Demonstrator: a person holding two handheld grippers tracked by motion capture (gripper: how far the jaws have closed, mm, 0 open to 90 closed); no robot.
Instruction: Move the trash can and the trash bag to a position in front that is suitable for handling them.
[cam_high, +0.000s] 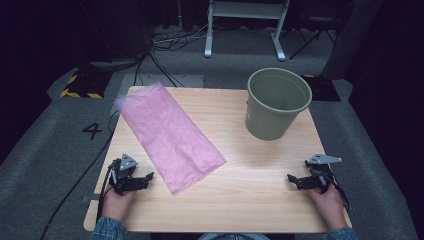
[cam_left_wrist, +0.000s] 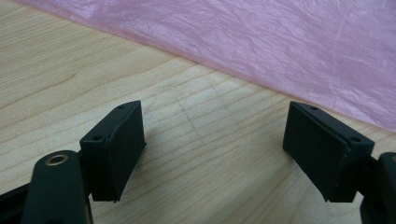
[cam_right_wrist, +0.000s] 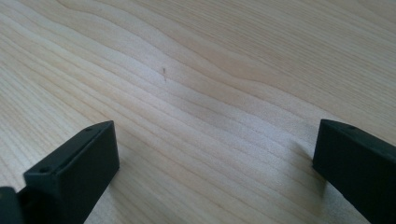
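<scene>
A flat pink plastic bag (cam_high: 167, 135) lies diagonally across the left half of the wooden table (cam_high: 240, 200). A green bucket (cam_high: 276, 102) stands upright and empty at the table's back right. My left gripper (cam_high: 148, 179) rests near the front left edge, just left of the bag's near end, open with nothing between its jaws; the left gripper view shows the bag's edge (cam_left_wrist: 261, 42) ahead of the left gripper (cam_left_wrist: 212, 140). My right gripper (cam_high: 291, 180) sits at the front right, also open over bare wood, as the right gripper view shows for the right gripper (cam_right_wrist: 215, 163).
The table stands on grey carpet with black cables (cam_high: 165, 45) and a white frame (cam_high: 245, 25) behind it. Yellow-black hazard tape (cam_high: 80, 90) and a floor marking "4" (cam_high: 92, 131) lie at the left.
</scene>
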